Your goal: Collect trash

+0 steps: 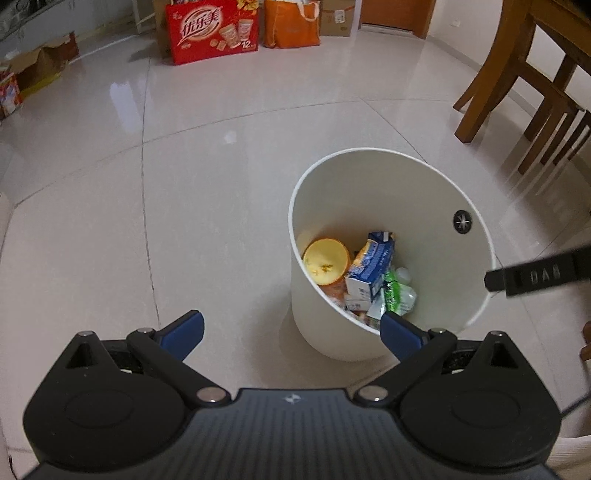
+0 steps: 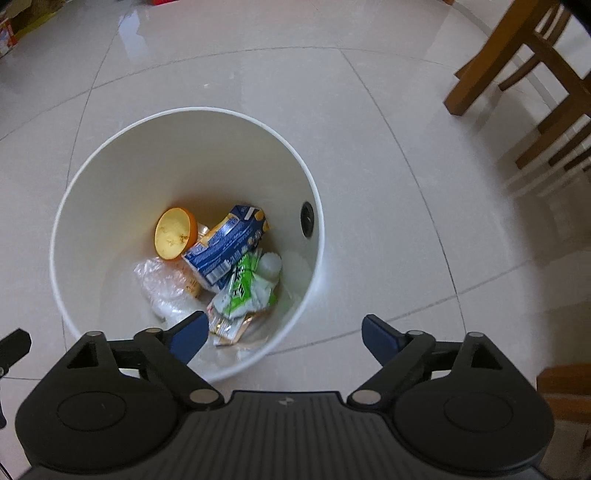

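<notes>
A white round bin (image 1: 373, 155) (image 2: 110, 155) stands on the tiled floor. Inside lie an orange cup (image 1: 327, 262) (image 2: 175, 232), a blue carton (image 1: 371, 266) (image 2: 225, 247), a green and white wrapper (image 1: 397, 299) (image 2: 243, 284) and crumpled clear plastic (image 2: 162, 284). My left gripper (image 1: 291, 328) is open and empty, above the floor just left of the bin. My right gripper (image 2: 282, 332) hangs open over the bin's near rim, nothing between its fingers. One black finger of the right gripper (image 1: 535, 277) reaches in from the right in the left wrist view.
Wooden chair legs (image 1: 517, 85) (image 2: 517, 74) stand to the right of the bin. A red gift box (image 1: 210, 31), an orange bag (image 1: 291, 24) and cardboard boxes (image 1: 40, 66) line the far wall. Bare tiles (image 1: 184, 166) spread to the left.
</notes>
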Demonstrator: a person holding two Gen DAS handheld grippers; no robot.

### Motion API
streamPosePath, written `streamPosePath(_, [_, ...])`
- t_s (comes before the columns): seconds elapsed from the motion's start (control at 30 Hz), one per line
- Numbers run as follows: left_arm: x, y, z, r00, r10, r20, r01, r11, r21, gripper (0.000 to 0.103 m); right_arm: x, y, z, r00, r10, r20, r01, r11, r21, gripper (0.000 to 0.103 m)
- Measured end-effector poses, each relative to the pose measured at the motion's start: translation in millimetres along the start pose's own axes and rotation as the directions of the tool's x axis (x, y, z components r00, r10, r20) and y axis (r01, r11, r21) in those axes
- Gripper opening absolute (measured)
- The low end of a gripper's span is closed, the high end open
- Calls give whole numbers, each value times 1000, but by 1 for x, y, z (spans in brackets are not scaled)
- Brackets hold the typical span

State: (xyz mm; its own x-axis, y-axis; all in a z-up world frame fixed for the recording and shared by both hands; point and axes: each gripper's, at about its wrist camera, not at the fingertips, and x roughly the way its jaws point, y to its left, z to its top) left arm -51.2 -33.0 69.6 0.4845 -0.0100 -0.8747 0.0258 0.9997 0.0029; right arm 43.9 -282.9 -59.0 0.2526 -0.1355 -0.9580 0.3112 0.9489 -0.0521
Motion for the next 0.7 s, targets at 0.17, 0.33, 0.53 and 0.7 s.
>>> streamPosePath(0.17, [-19,-11,-1,1000,25,-19,-24,999,20,101,-37,4,-24,999,-7,38,5,999,31,103])
streamPosePath(0.33, [-31,-16,-5,999,31,-29,-31,999,21,101,-64,11,-53,998,36,48,-39,996,75,103])
streamPosePath(0.53, [-37,-14,-6,998,41,-48,-42,999,-14,101,-78,16,-77,998,25,63,-30,996,82,103])
streamPosePath(0.7, [-37,-17,-6,997,53,-51,-53,999,-8,101,-83,15,-84,997,46,69,-53,994,95,103])
